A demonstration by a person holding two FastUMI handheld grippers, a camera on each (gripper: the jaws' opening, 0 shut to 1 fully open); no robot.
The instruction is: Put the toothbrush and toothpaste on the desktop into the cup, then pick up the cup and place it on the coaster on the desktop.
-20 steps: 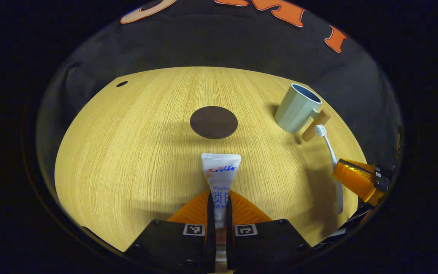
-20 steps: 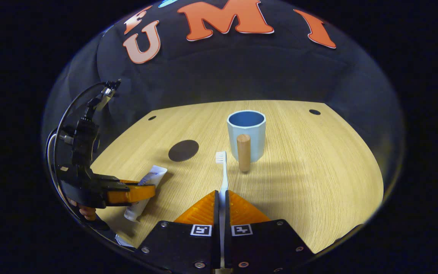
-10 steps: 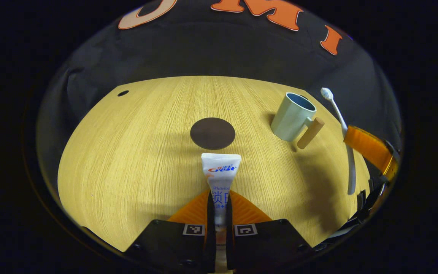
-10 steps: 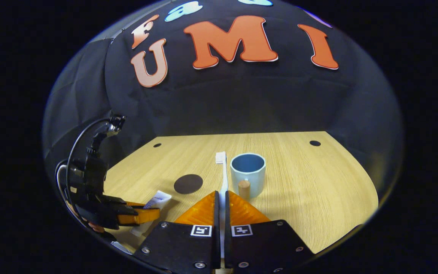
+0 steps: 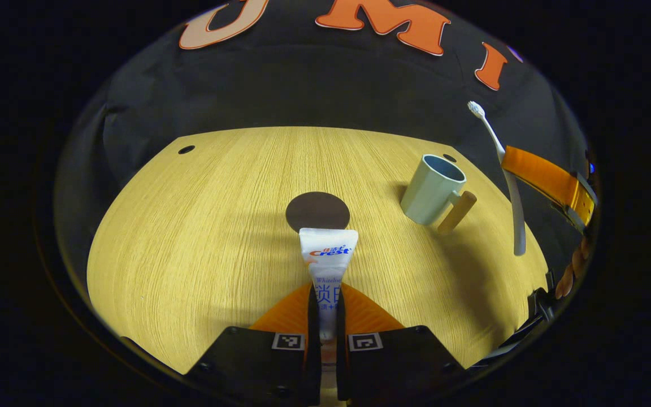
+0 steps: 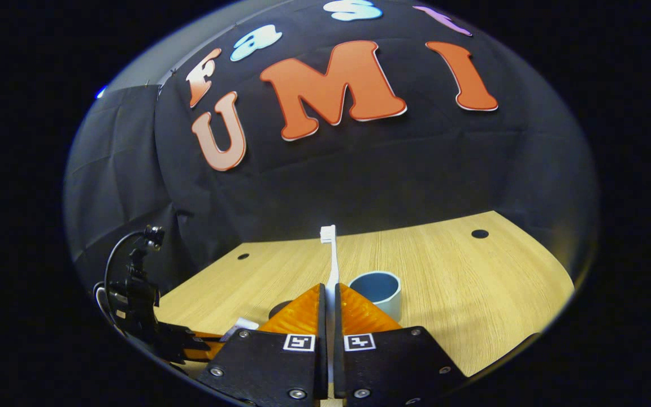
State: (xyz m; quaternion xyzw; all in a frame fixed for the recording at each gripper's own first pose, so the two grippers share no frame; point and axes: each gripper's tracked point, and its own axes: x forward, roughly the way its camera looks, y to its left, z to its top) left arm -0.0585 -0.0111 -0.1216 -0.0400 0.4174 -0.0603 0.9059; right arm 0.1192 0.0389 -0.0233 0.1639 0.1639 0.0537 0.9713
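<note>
the left tool (image 5: 325, 316) has a matte black body that splits into two angular plates, each carrying a small square black-and-white marker beside the centre seam, with dark screws low on the plates. its fingers are ribbed wedges that taper forward. seen from the right gripper view, the same tool (image 6: 212, 346) carries a black housing stacked with blocky parts, and a thin black cable (image 6: 112, 264) arcs up from it to a small fitting at the top. the right tool (image 6: 330, 316) is built the same way: two black plates, one square marker on each, bright round screws along the lower edges, ribbed wedge fingers. fingertips of a hand (image 5: 569, 277) show behind the right tool's body.
</note>
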